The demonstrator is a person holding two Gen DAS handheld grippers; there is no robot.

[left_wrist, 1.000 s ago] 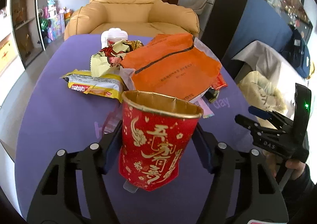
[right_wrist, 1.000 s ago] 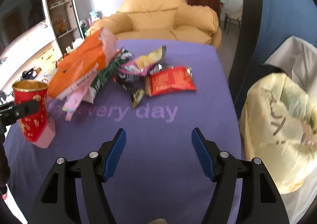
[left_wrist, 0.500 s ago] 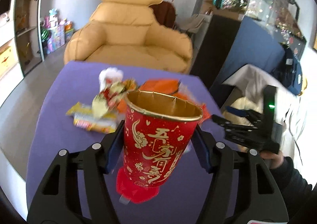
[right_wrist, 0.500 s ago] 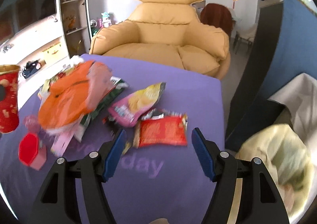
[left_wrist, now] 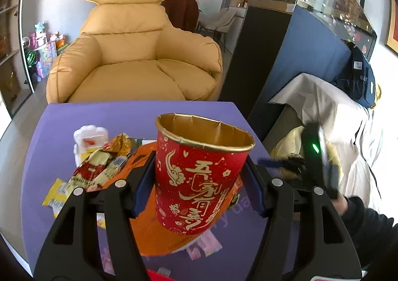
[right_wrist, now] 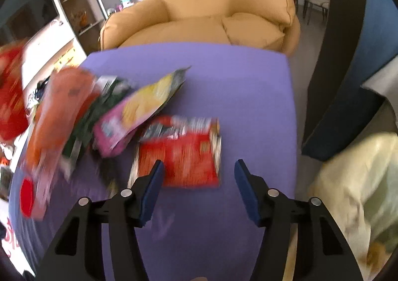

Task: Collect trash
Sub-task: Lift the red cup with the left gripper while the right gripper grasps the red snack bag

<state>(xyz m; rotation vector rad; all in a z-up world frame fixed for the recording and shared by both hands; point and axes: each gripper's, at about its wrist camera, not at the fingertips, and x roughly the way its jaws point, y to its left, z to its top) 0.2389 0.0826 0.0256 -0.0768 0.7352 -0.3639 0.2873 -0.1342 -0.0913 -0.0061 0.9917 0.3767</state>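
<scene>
Between the blue pads of the left tool, clear of the purple bench, sits the red paper cup, upright with a slight tilt, mouth open and apparently empty. Its thin wall looks light and easily crushed; the hold at mid-height on opposite sides suits it, provided the squeeze stays gentle. Below it lie an orange packet and crumpled wrappers, all soft, thin and probably slippery. Nearest the right tool lies the flat red snack packet, touching a pink-and-yellow bag; such film is best pinched at an edge or a raised crease. That tool's jaws have just been closing, yet remain apart with nothing between them, pitched steeply down over the packet. A pale yellow trash bag waits just beyond the bench's right edge.
</scene>
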